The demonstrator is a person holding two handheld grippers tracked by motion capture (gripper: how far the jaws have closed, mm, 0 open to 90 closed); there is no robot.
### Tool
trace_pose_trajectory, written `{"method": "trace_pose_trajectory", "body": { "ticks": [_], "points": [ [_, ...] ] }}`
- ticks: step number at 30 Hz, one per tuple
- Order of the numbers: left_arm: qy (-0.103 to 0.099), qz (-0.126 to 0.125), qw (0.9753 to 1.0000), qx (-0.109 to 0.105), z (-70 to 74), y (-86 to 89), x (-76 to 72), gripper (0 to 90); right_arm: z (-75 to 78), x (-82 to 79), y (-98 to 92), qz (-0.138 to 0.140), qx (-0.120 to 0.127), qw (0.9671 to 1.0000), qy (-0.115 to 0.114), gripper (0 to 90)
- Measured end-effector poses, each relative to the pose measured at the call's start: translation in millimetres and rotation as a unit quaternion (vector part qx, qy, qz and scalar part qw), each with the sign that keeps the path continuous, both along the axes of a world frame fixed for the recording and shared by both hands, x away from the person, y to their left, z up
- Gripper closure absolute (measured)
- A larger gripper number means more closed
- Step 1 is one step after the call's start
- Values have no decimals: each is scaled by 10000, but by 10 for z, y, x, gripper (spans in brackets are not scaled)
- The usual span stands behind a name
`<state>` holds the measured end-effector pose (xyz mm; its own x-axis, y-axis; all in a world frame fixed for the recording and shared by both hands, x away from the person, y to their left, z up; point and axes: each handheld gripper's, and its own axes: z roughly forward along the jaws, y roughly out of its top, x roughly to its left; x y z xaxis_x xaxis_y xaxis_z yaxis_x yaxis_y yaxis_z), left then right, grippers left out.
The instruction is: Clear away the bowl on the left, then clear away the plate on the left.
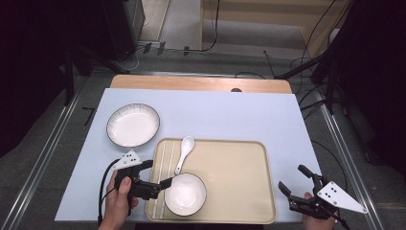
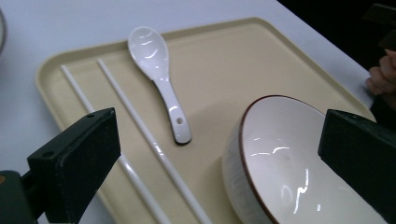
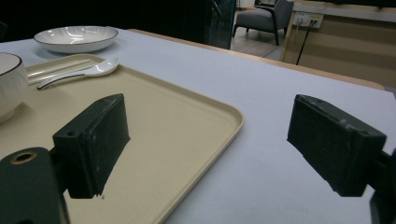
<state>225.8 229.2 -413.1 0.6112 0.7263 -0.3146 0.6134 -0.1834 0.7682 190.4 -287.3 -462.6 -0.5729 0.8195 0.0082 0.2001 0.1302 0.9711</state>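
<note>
A beige tray (image 1: 239,167) lies on the pale blue table cover. A white bowl with a dark rim (image 1: 186,194) stands in its near left part, with a white spoon (image 1: 184,152) just beyond it and two white chopsticks (image 1: 163,177) along the tray's left side. My left gripper (image 1: 156,173) hovers open over the chopsticks, one jaw close to the bowl's left rim. In the left gripper view the bowl (image 2: 289,163), spoon (image 2: 159,70) and chopsticks (image 2: 140,130) lie between the spread jaws. My right gripper (image 1: 294,178) stands open just off the tray's near right corner, holding nothing.
A white plate with a dark rim (image 1: 132,124) sits on the table cover beyond the tray's left corner; it is the plate (image 3: 77,37) far off in the right gripper view. The tray's right half (image 3: 163,130) is bare. A wooden table edge (image 1: 201,84) runs along the far side.
</note>
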Motion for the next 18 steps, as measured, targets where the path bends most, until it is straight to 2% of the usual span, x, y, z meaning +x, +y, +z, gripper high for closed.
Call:
{"method": "trace_pose_trajectory", "body": {
  "ticks": [7,12,15,18],
  "points": [
    [22,243,9997,-84,10,131,46,0,-4,14,26,-4,-20,10000,28,130],
    [-10,383,9993,17,54,223,91,0,0,7,24,-20,-5,10000,21,131],
    [-10,552,9984,138,93,284,154,0,3,5,18,-34,-4,10000,8,131],
    [15,583,9983,61,141,379,246,0,9,6,15,-43,-16,10000,-15,131]
  ]
}}
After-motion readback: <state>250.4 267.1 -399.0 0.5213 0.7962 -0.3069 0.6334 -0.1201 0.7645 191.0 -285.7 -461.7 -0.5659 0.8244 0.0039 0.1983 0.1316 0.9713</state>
